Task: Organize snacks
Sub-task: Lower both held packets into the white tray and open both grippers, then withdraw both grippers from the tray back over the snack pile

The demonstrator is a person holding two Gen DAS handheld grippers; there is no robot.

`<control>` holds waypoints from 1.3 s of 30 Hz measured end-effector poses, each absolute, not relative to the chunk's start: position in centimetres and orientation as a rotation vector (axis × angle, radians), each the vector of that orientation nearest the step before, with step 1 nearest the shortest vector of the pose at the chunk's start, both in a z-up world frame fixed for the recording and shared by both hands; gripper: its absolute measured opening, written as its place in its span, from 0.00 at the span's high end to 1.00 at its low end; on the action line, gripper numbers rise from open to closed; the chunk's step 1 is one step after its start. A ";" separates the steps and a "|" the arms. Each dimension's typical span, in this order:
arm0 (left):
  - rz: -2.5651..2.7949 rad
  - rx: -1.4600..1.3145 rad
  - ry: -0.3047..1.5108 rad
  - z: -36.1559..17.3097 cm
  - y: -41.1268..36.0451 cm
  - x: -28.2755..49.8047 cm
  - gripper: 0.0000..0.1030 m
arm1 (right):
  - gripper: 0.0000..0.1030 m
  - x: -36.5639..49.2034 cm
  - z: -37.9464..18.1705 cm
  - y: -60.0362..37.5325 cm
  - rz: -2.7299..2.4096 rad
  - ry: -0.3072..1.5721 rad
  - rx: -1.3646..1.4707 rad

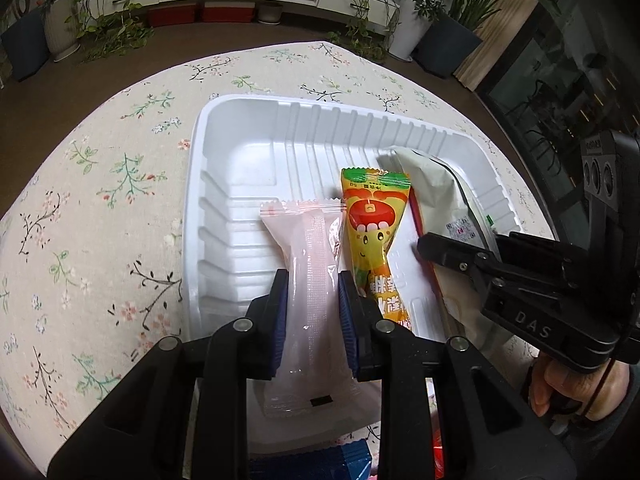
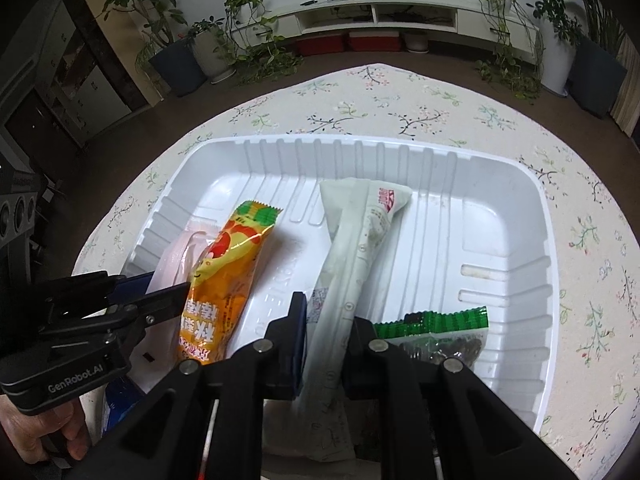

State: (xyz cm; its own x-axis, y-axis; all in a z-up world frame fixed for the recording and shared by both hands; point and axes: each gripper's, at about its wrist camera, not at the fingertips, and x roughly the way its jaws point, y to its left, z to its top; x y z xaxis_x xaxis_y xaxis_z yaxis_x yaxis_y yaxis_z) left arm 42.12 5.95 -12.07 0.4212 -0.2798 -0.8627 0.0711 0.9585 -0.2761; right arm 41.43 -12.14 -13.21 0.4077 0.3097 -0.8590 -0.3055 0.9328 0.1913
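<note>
Clamping narrowly, the left gripper (image 1: 312,312) was closed on a pink packet (image 1: 308,280) and the right gripper (image 2: 326,336) on a pale packet (image 2: 352,276), both over the white tray (image 2: 520,216); bare floor was left at upper right.

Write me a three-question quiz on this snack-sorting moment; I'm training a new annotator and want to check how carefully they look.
1. True or false: the left gripper is shut on the pink packet.
2. What does the right gripper hold? A) the yellow-orange packet B) the pale green packet C) the dark green packet
3. Fill in: the yellow-orange packet lies inside the white ____.

Key: 1 true; 2 B; 3 tray.
</note>
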 end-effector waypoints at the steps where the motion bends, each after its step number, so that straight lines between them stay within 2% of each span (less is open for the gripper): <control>1: -0.221 -0.209 1.112 -12.2 6.0 42.1 0.78 | 0.86 41.5 -13.2 -12.1 0.388 1.081 0.000; 3: -0.220 -0.218 1.100 -12.3 6.0 41.5 0.78 | 0.82 41.4 -13.2 -12.1 0.394 1.083 0.013; 6: -0.214 -0.240 1.080 -12.2 6.2 41.4 0.75 | 0.69 41.3 -13.0 -12.2 0.405 1.081 0.046; 7: -0.213 -0.248 1.076 -12.2 6.4 41.1 0.72 | 0.62 41.2 -12.9 -12.1 0.397 1.078 0.038; 8: -0.212 -0.258 1.069 -12.0 6.5 41.1 0.68 | 0.52 41.1 -12.6 -12.1 0.389 1.071 0.023; 9: -0.206 -0.259 1.060 -11.8 6.6 41.0 0.54 | 0.50 40.9 -12.4 -12.0 0.390 1.065 0.020; 10: -0.203 -0.260 1.044 -11.4 6.7 40.8 0.46 | 0.49 40.8 -12.2 -12.1 0.390 1.059 0.019; 17: -0.214 -0.278 0.958 -7.9 7.7 38.9 0.36 | 0.44 39.5 -8.3 -13.7 0.377 0.981 0.068; 18: -0.216 -0.276 0.939 -7.2 8.0 38.2 0.29 | 0.43 38.8 -7.3 -14.1 0.386 0.959 0.083; 21: -0.208 -0.265 0.907 -5.2 8.9 35.6 0.08 | 0.30 36.0 -4.2 -15.7 0.407 0.868 0.137; 22: -0.213 -0.271 0.899 -4.7 9.3 34.3 0.06 | 0.24 35.2 -3.4 -16.3 0.412 0.842 0.161; 26: -0.182 -0.253 0.892 -3.7 10.4 29.0 0.00 | 0.07 29.9 -0.9 -20.0 0.436 0.743 0.330; 28: -0.154 -0.221 0.882 -3.9 10.8 25.9 0.00 | 0.03 27.6 -0.8 -21.3 0.434 0.721 0.390; 35: -0.093 -0.252 0.880 -5.5 11.4 16.9 0.00 | 0.03 17.3 -3.0 -24.0 0.377 0.709 0.475; 39: -0.076 -0.263 0.921 -7.2 11.2 15.3 0.00 | 0.03 13.6 -5.1 -23.9 0.353 0.752 0.485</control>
State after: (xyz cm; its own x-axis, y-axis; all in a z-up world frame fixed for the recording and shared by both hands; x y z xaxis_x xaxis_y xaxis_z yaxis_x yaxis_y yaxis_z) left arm 15.27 11.15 -7.21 0.6049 -0.1769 -0.7764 -0.0474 0.9653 -0.2569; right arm 13.57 -23.86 -5.09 0.6811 0.4694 -0.5619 -0.1318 0.8335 0.5365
